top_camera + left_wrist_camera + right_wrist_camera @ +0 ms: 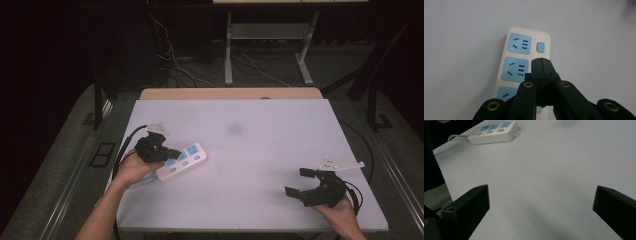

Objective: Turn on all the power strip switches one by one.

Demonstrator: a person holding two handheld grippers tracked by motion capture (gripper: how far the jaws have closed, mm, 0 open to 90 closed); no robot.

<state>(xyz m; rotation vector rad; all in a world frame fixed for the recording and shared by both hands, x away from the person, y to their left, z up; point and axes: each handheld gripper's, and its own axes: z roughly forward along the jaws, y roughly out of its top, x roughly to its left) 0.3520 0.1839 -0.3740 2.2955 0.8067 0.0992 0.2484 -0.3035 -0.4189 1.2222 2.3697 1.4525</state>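
White power strip (pixel 182 159) near left on table (pixel 260 130), likely rigid, light, slick, best gripped across long sides; left gripper (pixel 541 62) closed above its switches; right gripper (pixel 300 182) agape, near right.

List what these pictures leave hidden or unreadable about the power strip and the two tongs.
- Power strip: its near end and second button are hidden behind the left tongs in the left gripper view.
- Whether the shut left tongs press a button or merely hover: the tips cover the spot.
- Strip's cord: runs off the table edge in the right gripper view; its plug is unseen.
- Right tongs: open, holding nothing.
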